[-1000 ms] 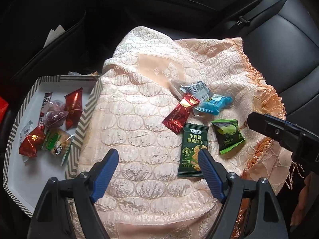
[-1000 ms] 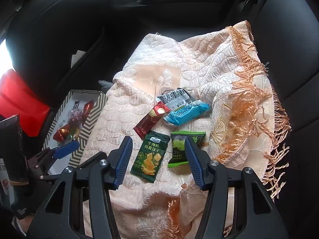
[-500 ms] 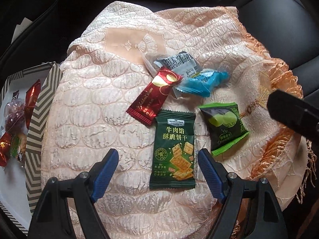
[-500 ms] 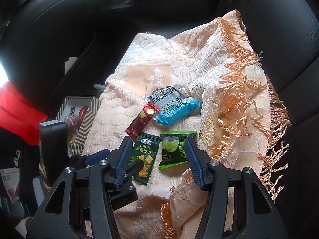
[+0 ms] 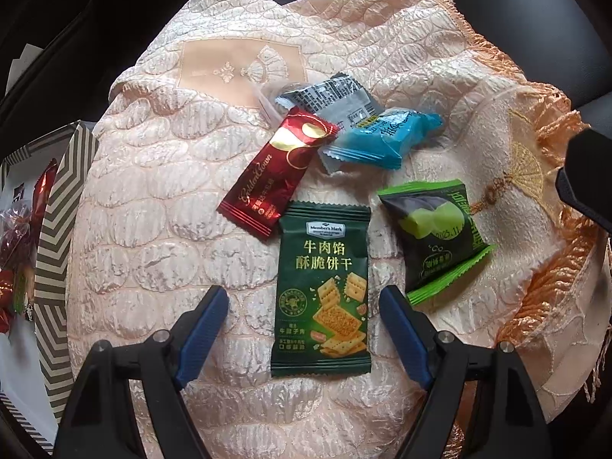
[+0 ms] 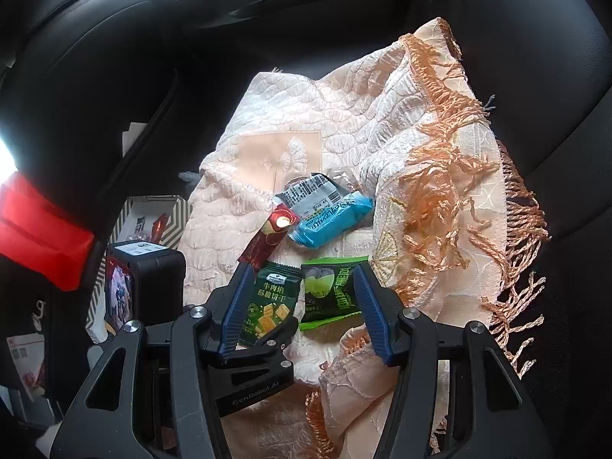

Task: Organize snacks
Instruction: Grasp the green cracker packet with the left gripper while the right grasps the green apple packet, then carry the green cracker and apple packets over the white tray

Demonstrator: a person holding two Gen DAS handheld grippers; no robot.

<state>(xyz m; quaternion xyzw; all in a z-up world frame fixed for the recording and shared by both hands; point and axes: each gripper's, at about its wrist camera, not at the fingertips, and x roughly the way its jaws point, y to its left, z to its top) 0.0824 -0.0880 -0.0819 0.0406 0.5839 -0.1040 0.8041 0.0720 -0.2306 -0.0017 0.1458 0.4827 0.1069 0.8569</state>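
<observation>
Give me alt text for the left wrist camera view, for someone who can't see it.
An open left gripper hangs over a dark green cracker packet lying on a peach quilted cloth. Beyond lie a red foil packet, a blue packet, a grey packet and a green-edged black packet; a striped tray sits at left.

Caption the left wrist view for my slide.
Open left gripper straddles a dark green cracker packet on the peach cloth.
</observation>
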